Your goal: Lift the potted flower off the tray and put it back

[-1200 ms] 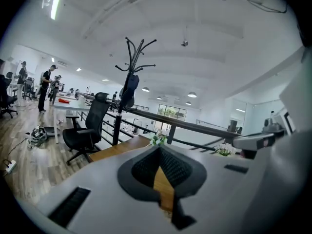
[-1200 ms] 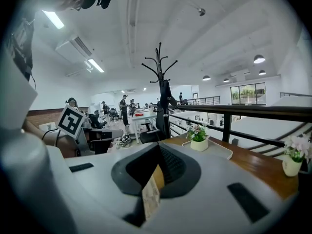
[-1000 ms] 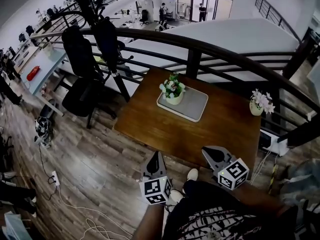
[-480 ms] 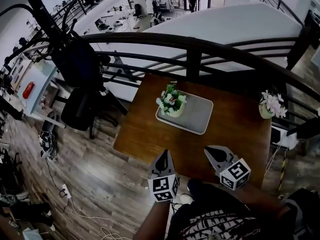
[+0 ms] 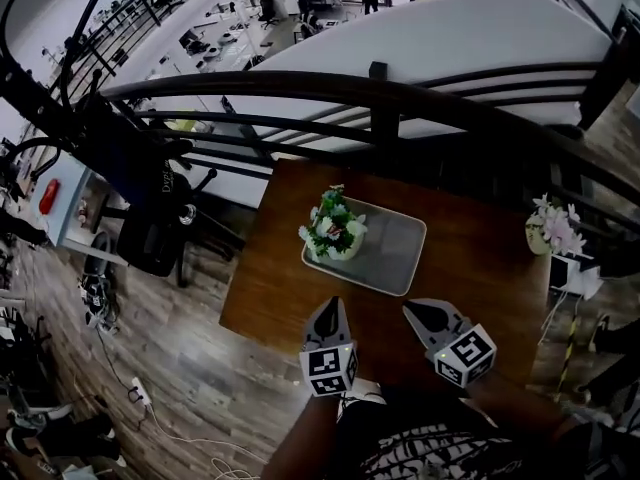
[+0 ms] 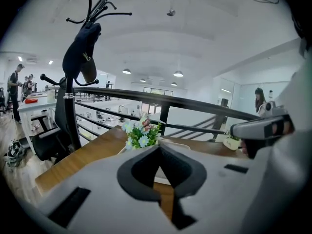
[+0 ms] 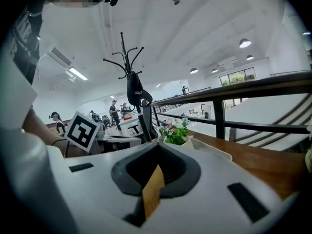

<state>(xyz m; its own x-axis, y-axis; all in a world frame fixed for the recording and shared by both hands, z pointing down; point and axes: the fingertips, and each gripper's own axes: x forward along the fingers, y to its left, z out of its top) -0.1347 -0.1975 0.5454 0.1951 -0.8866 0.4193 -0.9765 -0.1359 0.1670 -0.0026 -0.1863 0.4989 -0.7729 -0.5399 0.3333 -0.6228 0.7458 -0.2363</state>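
Observation:
A potted flower (image 5: 330,232), white and green in a pale pot, stands on the left end of a grey tray (image 5: 385,253) on the brown table (image 5: 470,268). My left gripper (image 5: 331,306) hangs over the table's near edge, just short of the tray, its jaws shut and empty. To its right, my right gripper (image 5: 410,311) is also shut and empty. In the left gripper view the flower (image 6: 141,135) shows just past the left gripper (image 6: 159,146). In the right gripper view the flower (image 7: 176,133) and tray (image 7: 209,149) lie beyond the right gripper (image 7: 158,145).
A second flower pot (image 5: 553,230) stands at the table's right edge. A dark curved railing (image 5: 380,88) runs behind the table. A coat rack with a hanging bag (image 5: 130,158) and an office chair stand to the left on the wood floor.
Both grippers have moved forward and a little down, from short of the table to over its near edge, closer to the tray. The pot stays on the tray.

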